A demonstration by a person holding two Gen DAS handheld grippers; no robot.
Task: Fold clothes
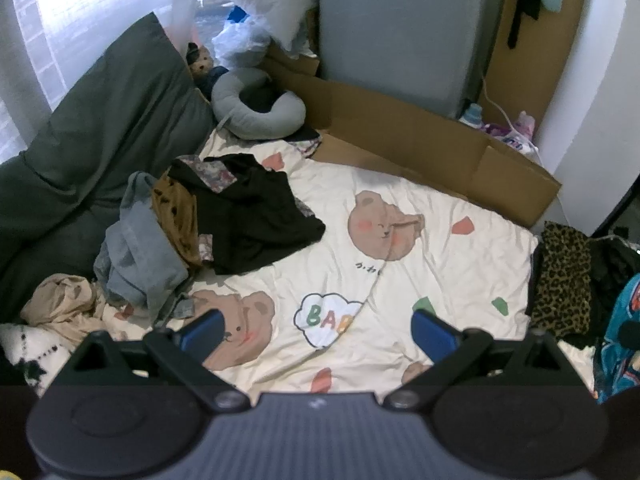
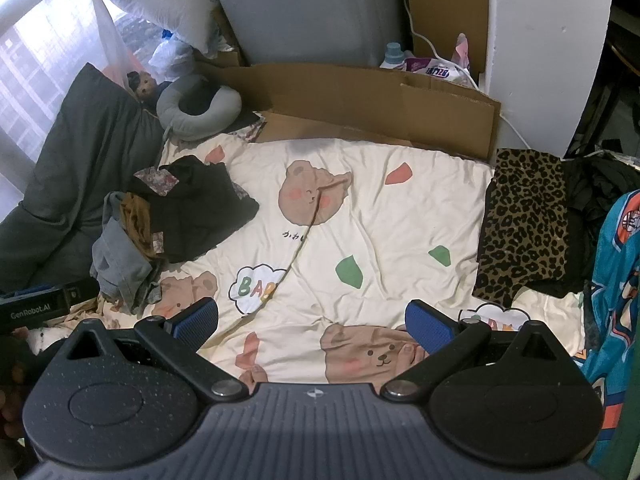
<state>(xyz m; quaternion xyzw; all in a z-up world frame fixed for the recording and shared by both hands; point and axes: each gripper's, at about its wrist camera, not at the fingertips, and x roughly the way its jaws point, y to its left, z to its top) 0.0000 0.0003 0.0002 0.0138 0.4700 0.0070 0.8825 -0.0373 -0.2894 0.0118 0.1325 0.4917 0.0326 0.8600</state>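
Observation:
A heap of unfolded clothes lies at the left of the cream bear-print bedspread (image 1: 420, 280) (image 2: 400, 220): a black garment (image 1: 256, 220) (image 2: 200, 212), blue-grey jeans (image 1: 136, 256) (image 2: 120, 260), a mustard spotted piece (image 1: 176, 216) and a beige garment (image 1: 64, 304). A folded leopard-print garment (image 2: 524, 220) (image 1: 564, 276) rests at the right edge on dark clothes. My left gripper (image 1: 318, 334) hovers open over the spread, right of the heap, holding nothing. My right gripper (image 2: 312, 326) is open too, above the spread's near middle, empty.
A dark green duvet (image 1: 92, 144) lines the left side. A grey neck pillow (image 1: 256, 108) and flattened cardboard (image 1: 420, 140) lie at the back, before a grey cabinet (image 1: 400, 28). A teal printed cloth (image 2: 616, 280) hangs at the far right. The other gripper's body (image 2: 36, 308) shows at left.

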